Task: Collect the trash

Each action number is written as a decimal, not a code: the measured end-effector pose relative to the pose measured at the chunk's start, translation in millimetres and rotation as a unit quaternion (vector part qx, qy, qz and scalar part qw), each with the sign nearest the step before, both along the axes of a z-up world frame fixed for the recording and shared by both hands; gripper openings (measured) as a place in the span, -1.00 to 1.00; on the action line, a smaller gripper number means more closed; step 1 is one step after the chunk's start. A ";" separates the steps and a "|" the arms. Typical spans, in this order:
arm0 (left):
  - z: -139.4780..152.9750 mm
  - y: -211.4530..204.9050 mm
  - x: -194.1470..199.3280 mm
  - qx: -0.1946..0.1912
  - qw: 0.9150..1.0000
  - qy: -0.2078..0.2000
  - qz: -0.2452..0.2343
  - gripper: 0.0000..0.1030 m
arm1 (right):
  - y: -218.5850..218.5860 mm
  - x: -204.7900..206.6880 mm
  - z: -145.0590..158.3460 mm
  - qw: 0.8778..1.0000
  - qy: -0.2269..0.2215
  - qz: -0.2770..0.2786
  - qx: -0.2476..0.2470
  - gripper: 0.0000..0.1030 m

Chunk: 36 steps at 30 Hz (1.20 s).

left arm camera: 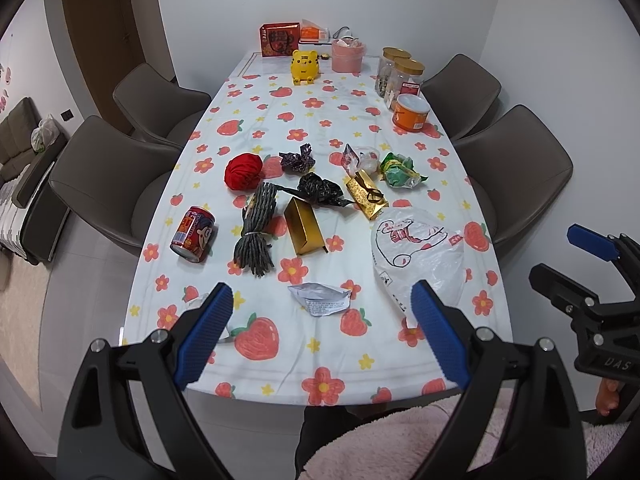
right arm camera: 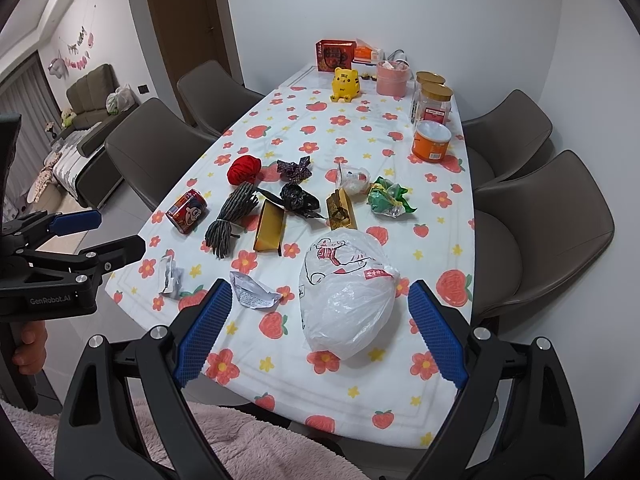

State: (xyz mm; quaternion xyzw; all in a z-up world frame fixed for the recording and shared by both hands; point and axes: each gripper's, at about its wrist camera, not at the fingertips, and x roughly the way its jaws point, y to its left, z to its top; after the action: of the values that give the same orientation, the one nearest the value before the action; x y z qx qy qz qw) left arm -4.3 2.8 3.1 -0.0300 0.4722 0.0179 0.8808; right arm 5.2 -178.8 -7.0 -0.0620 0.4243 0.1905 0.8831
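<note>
Trash lies across the flowered table (left arm camera: 304, 112): a white plastic bag (right arm camera: 348, 300), a crumpled white wrapper (left arm camera: 322, 300), a red can (left arm camera: 193, 233) on its side, a grey cord bundle (left arm camera: 256, 228), two gold boxes (left arm camera: 304, 226), black wrappers (left arm camera: 320, 190), a red ball (left arm camera: 243, 171) and a green wrapper (left arm camera: 398, 170). My left gripper (left arm camera: 322, 332) hovers open above the near edge, behind the white wrapper. Open too, my right gripper (right arm camera: 320, 332) straddles the near end of the plastic bag without touching it. Another small crumpled wrapper (right arm camera: 170, 276) lies at the near left.
At the far end stand a yellow tiger figure (left arm camera: 306, 66), a red box (left arm camera: 280, 40), a pink tub (left arm camera: 348, 54), jars (left arm camera: 400, 74) and an orange tub (left arm camera: 410, 112). Brown chairs (left arm camera: 108, 184) line both sides. A pink fleece sleeve (right arm camera: 200, 440) shows below.
</note>
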 end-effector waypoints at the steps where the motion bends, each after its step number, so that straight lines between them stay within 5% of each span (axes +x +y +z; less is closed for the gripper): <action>1: 0.0 0.6 0.0 0.000 1.000 0.000 0.000 0.75 | -1.0 0.3 -0.2 1.000 0.000 0.000 0.000 0.68; 17: -6.3 -0.1 -1.4 0.000 1.000 0.002 -0.001 0.75 | 4.6 1.5 0.2 1.000 0.005 -0.004 -0.002 0.68; 21: -15.2 2.3 -4.6 -0.002 1.000 0.007 -0.003 0.75 | -3.6 8.6 -20.4 1.000 0.011 -0.007 -0.008 0.68; 30: -61.3 5.3 12.9 -0.015 0.999 0.029 -0.021 0.75 | -3.7 32.7 -59.1 0.999 0.007 -0.012 -0.032 0.68; 36: -123.7 6.7 37.1 -0.012 0.998 0.052 -0.031 0.75 | 0.0 60.2 -110.5 0.999 0.018 -0.009 -0.043 0.68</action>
State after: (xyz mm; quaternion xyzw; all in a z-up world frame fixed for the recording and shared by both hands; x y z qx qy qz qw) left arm 32.8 9.4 -120.6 -0.0252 0.5182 -0.0140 0.8547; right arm 65.3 -178.8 -117.5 -0.0930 0.4481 0.1652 0.8736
